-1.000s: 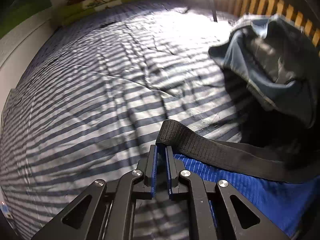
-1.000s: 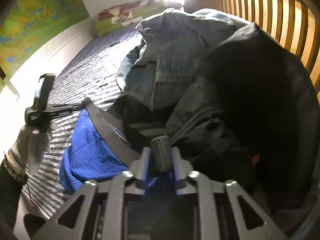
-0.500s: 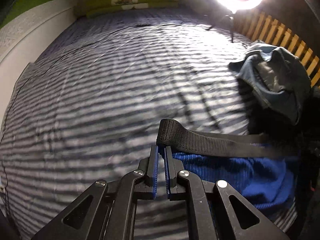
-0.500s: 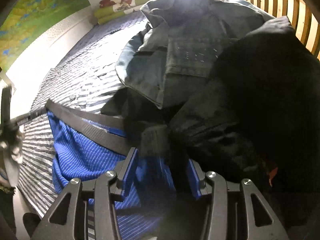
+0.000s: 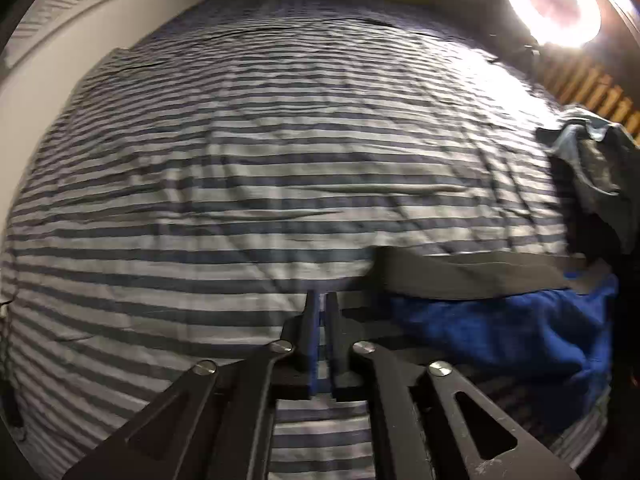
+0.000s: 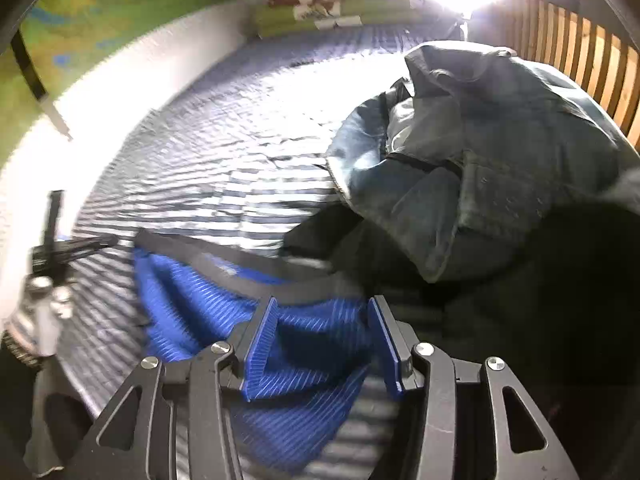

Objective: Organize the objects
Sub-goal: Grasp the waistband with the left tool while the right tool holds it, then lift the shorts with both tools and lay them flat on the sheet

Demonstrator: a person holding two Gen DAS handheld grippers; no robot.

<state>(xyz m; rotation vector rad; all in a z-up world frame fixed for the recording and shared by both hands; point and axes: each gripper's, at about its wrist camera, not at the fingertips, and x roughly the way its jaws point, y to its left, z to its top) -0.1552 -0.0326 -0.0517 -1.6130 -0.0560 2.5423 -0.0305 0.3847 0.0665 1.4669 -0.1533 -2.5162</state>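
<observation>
place: bedroom | signs: big bed with striped sheet (image 5: 256, 168), pillows (image 6: 320, 10), pile of clothes (image 6: 500, 168)

The right gripper (image 6: 324, 344) fills the lower centre, jaws spread wide over blue striped underwear (image 6: 208, 308) with a dark waistband. A denim garment (image 6: 480, 160) heaps at right on the striped bed (image 6: 224, 152); the left gripper (image 6: 108, 241) shows at left edge.
</observation>
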